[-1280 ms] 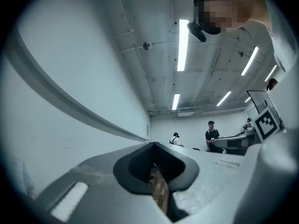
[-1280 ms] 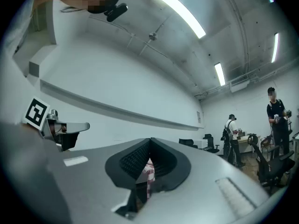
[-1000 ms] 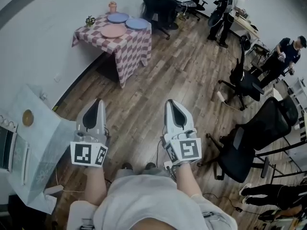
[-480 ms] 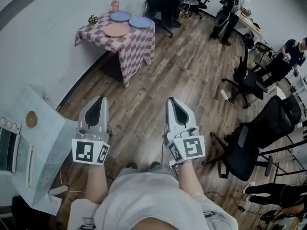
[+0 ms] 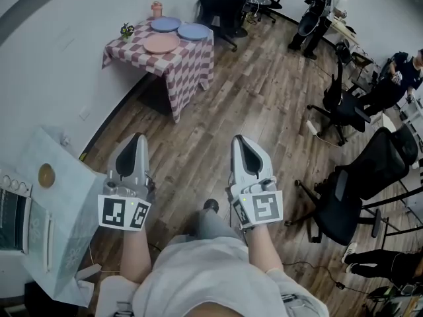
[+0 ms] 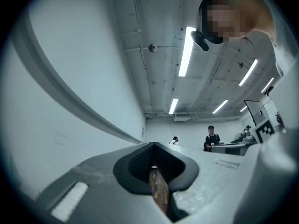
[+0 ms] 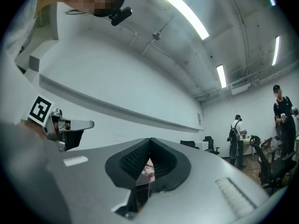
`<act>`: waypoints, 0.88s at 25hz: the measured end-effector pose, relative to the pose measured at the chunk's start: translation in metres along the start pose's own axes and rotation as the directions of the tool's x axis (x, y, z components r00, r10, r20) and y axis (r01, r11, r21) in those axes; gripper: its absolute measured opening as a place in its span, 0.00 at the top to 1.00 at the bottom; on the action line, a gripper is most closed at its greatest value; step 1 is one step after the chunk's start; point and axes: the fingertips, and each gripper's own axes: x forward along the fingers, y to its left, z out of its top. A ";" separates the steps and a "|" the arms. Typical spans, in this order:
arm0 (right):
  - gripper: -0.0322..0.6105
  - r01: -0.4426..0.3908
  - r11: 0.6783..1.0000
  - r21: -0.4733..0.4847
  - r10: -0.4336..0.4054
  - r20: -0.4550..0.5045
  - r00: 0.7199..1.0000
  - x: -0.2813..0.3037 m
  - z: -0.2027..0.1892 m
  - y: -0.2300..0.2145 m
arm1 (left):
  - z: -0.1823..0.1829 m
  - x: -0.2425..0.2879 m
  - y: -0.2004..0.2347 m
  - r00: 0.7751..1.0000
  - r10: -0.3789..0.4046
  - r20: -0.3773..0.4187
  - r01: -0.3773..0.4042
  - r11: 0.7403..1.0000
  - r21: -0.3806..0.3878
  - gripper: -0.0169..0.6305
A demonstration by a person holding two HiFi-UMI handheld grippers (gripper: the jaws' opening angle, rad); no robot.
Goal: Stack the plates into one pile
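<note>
The left claw (image 5: 135, 140) and the right claw (image 5: 239, 142) are both closed and empty, well apart from the checkered desk (image 5: 190, 68), where the pink plate (image 5: 162, 43), near its front edge, and one blue plate (image 5: 165, 24) and a second blue plate (image 5: 193, 32) behind it all lie unstacked, so I judge that all the stacking remains.

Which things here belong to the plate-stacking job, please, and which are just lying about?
Job: pink plate, left blue plate, right blue plate, checkered table, left claw, right claw.
Lying about: pink cup, potted plant, office chair.
</note>
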 end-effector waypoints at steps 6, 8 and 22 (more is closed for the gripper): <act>0.95 0.011 1.000 0.011 -0.011 -0.014 1.000 0.044 -0.022 -0.017 | -0.026 0.029 0.033 0.999 0.029 -0.032 -0.029 1.000 -0.002 0.97; 0.95 0.009 1.000 0.015 -0.009 -0.004 1.000 0.066 -0.025 -0.028 | -0.028 0.048 0.043 0.999 0.039 -0.023 -0.039 0.999 0.013 0.97; 0.95 -0.059 0.995 0.078 0.056 0.044 0.997 0.221 -0.032 -0.106 | -0.039 0.202 0.088 0.999 0.046 0.014 -0.047 0.996 0.080 0.97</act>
